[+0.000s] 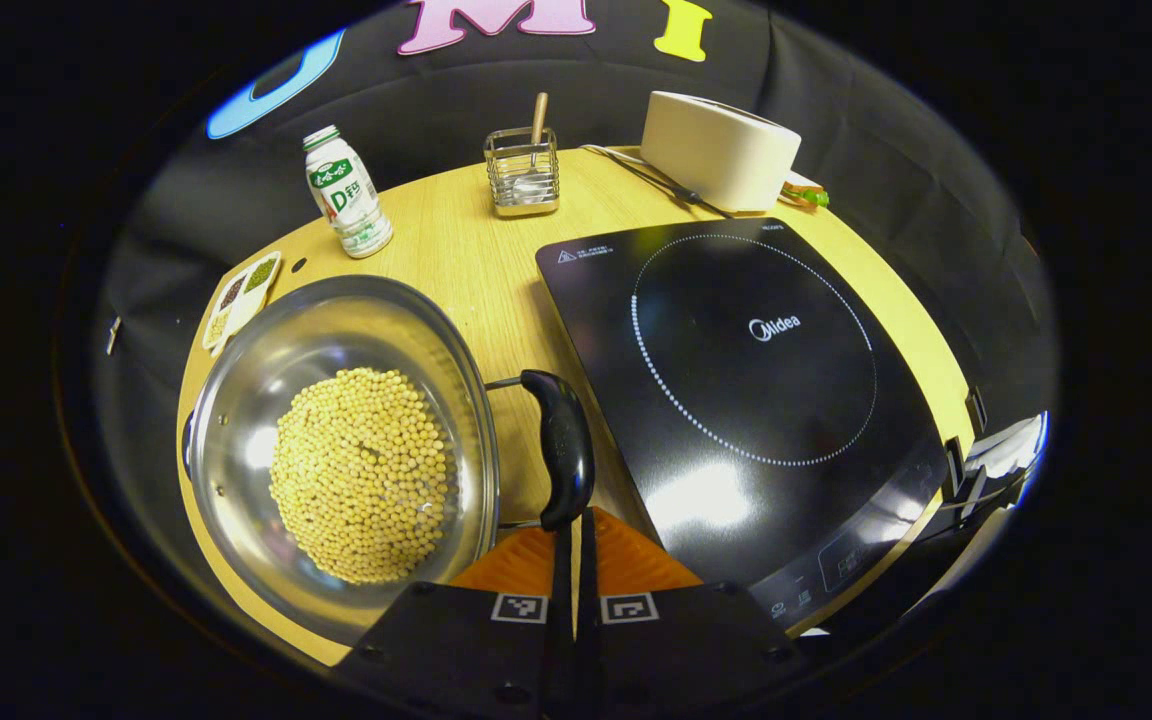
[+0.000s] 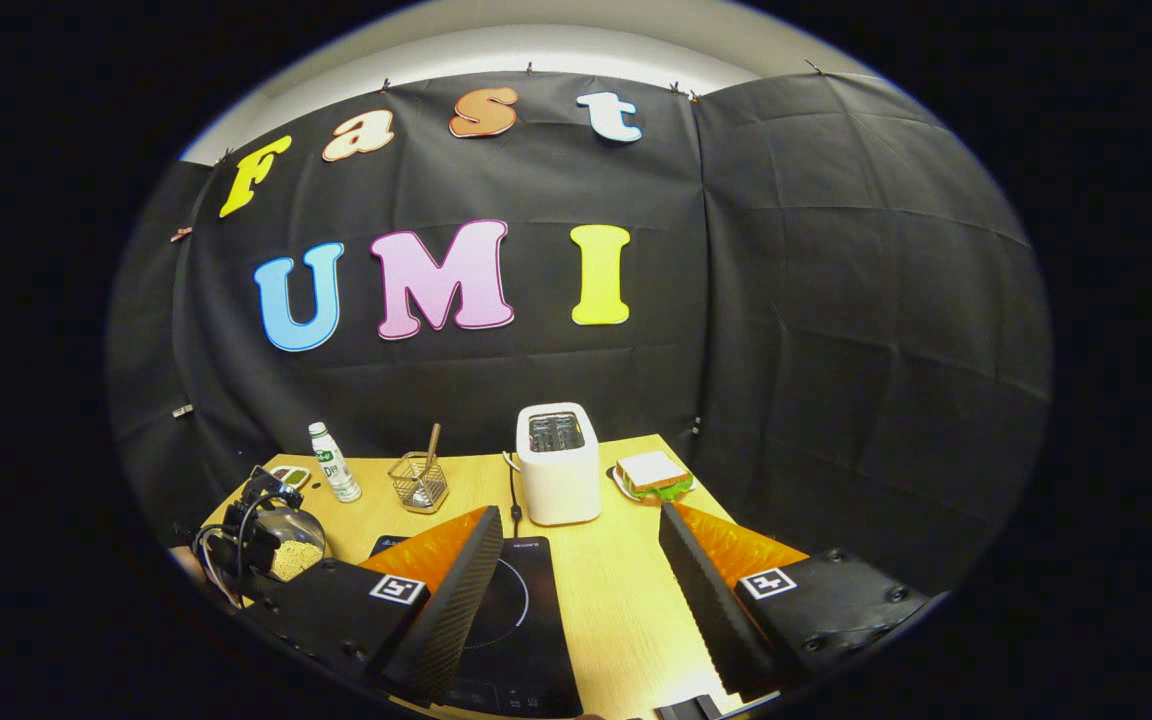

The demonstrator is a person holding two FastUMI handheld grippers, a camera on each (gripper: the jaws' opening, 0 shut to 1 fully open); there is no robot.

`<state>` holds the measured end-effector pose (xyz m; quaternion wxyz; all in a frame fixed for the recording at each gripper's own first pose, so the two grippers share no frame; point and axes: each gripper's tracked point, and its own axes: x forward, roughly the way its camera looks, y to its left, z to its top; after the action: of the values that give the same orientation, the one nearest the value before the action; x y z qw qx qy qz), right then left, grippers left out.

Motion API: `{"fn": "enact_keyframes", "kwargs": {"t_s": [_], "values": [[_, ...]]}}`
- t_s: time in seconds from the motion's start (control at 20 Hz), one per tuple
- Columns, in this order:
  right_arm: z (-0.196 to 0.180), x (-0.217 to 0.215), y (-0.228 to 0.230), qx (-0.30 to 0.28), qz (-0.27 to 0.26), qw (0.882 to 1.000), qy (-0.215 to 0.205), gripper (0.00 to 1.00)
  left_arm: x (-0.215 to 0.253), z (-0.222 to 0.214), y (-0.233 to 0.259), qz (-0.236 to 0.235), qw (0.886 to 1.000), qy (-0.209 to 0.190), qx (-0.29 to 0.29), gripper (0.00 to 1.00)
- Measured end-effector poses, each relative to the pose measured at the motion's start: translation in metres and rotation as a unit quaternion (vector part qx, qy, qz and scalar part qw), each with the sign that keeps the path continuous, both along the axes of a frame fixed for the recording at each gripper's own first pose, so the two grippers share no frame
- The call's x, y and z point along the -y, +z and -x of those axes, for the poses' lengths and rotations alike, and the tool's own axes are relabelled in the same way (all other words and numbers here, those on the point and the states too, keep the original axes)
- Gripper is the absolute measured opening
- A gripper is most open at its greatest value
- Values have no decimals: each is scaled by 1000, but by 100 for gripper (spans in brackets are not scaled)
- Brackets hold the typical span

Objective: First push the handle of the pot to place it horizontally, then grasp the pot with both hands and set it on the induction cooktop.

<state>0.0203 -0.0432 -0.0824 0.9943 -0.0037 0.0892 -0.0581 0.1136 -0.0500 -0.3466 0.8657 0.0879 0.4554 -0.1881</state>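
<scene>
Left gripper view: left claw (image 1: 576, 520) pressed together, tips at the black handle (image 1: 563, 450) of the bean-filled steel pot (image 1: 236, 420), left of the black induction cooktop (image 1: 736, 380); heavy, slick, grip handles

Right gripper view: right claw (image 2: 576, 560) spread above wooden bench (image 2: 616, 580)

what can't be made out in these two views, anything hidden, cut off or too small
- Left gripper view: the near rim of the pot is cut off by the picture edge and by the left tongs.
- Left gripper view: the lower end of the pot handle meets the shut tongs; whether they touch it is unclear.
- Right gripper view: the induction cooktop is partly hidden by the right tongs.
- Right gripper view: the pot's contents are too small to tell.
</scene>
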Motion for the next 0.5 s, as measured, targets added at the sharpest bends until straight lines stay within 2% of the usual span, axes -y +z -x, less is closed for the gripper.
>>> {"fn": "enact_keyframes", "kwargs": {"t_s": [0.5], "values": [[6,14,-1,-2,7,1000,-25,98,11,-41,7,-7,1000,-14,18,5]]}}
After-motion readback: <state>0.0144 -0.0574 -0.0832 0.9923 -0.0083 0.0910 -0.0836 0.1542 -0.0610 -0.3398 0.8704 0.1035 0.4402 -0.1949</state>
